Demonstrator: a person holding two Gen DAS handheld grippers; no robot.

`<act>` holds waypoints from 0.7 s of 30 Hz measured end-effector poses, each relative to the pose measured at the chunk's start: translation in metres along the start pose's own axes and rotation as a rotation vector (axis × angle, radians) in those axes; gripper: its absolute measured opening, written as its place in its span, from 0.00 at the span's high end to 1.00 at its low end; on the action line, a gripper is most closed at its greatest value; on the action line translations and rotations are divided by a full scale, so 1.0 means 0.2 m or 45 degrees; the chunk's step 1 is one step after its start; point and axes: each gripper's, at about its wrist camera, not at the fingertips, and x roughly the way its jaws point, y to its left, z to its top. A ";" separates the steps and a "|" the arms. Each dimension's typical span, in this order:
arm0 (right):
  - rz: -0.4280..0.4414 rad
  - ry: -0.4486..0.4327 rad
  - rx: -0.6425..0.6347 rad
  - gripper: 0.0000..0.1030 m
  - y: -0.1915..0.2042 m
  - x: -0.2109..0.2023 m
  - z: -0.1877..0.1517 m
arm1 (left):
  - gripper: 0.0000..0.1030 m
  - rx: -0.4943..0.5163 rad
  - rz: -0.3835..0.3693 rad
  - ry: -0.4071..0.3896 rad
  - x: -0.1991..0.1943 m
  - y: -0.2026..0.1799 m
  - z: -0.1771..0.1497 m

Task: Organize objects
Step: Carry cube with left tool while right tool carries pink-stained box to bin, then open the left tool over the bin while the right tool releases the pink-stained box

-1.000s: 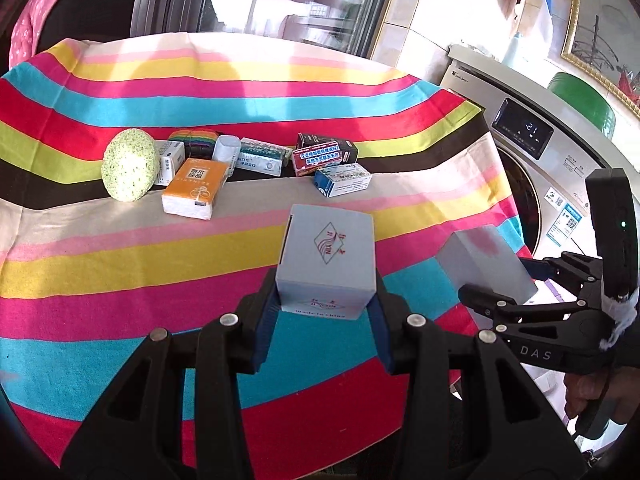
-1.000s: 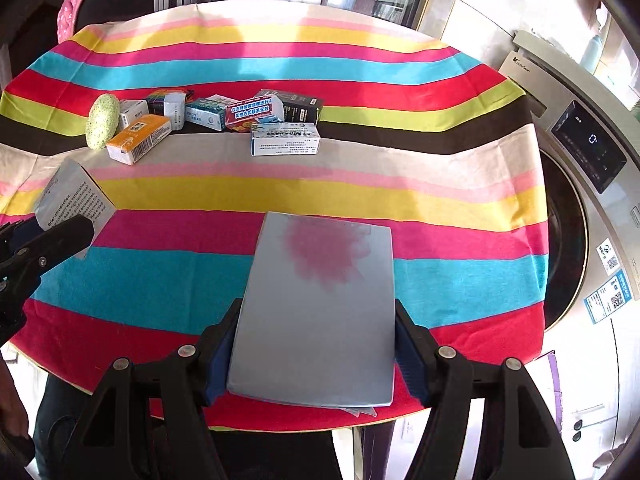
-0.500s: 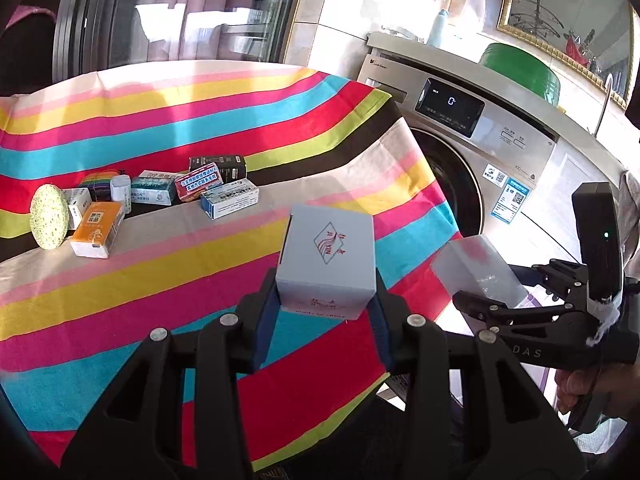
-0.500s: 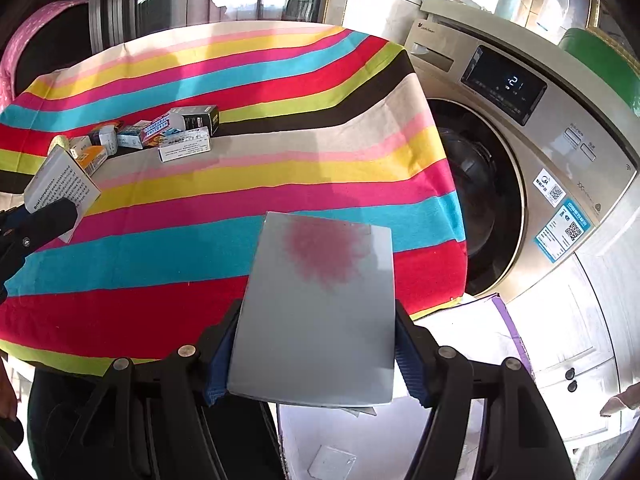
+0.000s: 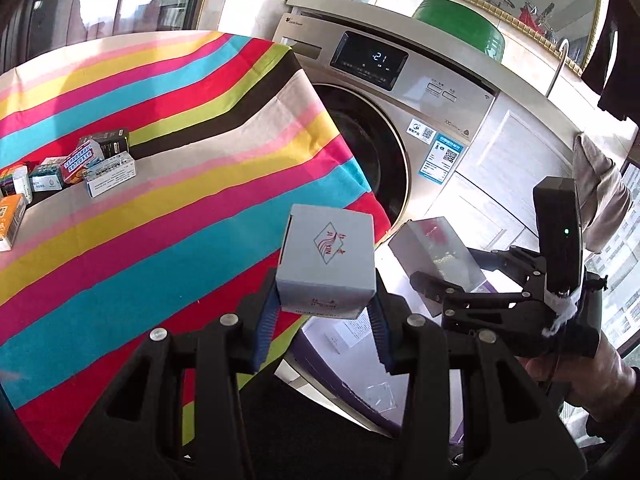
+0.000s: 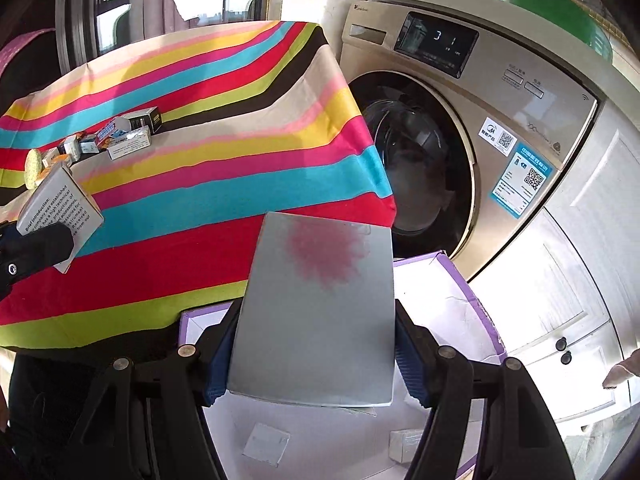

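My left gripper (image 5: pixel 322 320) is shut on a small white box (image 5: pixel 328 260) with a red logo, held in the air past the table's right corner. My right gripper (image 6: pixel 310 364) is shut on a flat silver box (image 6: pixel 320 312) with a pink blotch, hanging over an open purple-edged carton (image 6: pixel 472 312) on the floor. In the left wrist view the right gripper (image 5: pixel 444 286) and its silver box (image 5: pixel 436 252) show at the right. In the right wrist view the white box (image 6: pixel 60 208) shows at the left edge. Small packets (image 5: pixel 92 164) lie together on the striped tablecloth (image 5: pixel 160 200).
A front-loading washing machine (image 6: pixel 460 120) stands right beside the table and behind the carton. White cabinet doors (image 6: pixel 580 280) lie to its right. The carton holds a few small white items (image 6: pixel 266 444). A green basin (image 5: pixel 460 20) sits on top of the machine.
Both grippers have swung right with their boxes, from over the striped table to past its right corner, over the carton by the washing machine. Both grips stay the same.
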 end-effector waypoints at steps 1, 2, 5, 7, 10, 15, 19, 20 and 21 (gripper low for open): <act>-0.002 0.009 0.017 0.33 -0.03 0.01 -0.02 | 0.55 0.010 -0.021 0.021 0.03 -0.03 0.00; 0.001 0.019 0.041 0.33 -0.06 0.03 -0.04 | 0.55 0.022 -0.036 0.043 0.05 -0.06 -0.01; -0.009 0.048 0.100 0.33 -0.14 0.07 -0.12 | 0.55 0.084 -0.054 0.110 0.13 -0.16 -0.05; -0.014 0.069 0.137 0.33 -0.19 0.09 -0.17 | 0.55 0.106 -0.075 0.157 0.18 -0.21 -0.09; -0.012 0.115 0.191 0.33 -0.26 0.14 -0.24 | 0.55 0.148 -0.097 0.216 0.24 -0.28 -0.13; -0.005 0.183 0.259 0.32 -0.33 0.19 -0.32 | 0.40 0.142 -0.158 0.293 0.32 -0.31 -0.18; -0.028 0.221 0.282 0.26 -0.35 0.22 -0.34 | 0.30 0.132 -0.149 0.285 0.31 -0.30 -0.18; -0.035 0.221 0.287 0.24 -0.35 0.22 -0.35 | 0.30 0.129 -0.143 0.277 0.30 -0.29 -0.18; -0.039 0.221 0.291 0.22 -0.35 0.22 -0.35 | 0.30 0.123 -0.135 0.268 0.30 -0.27 -0.18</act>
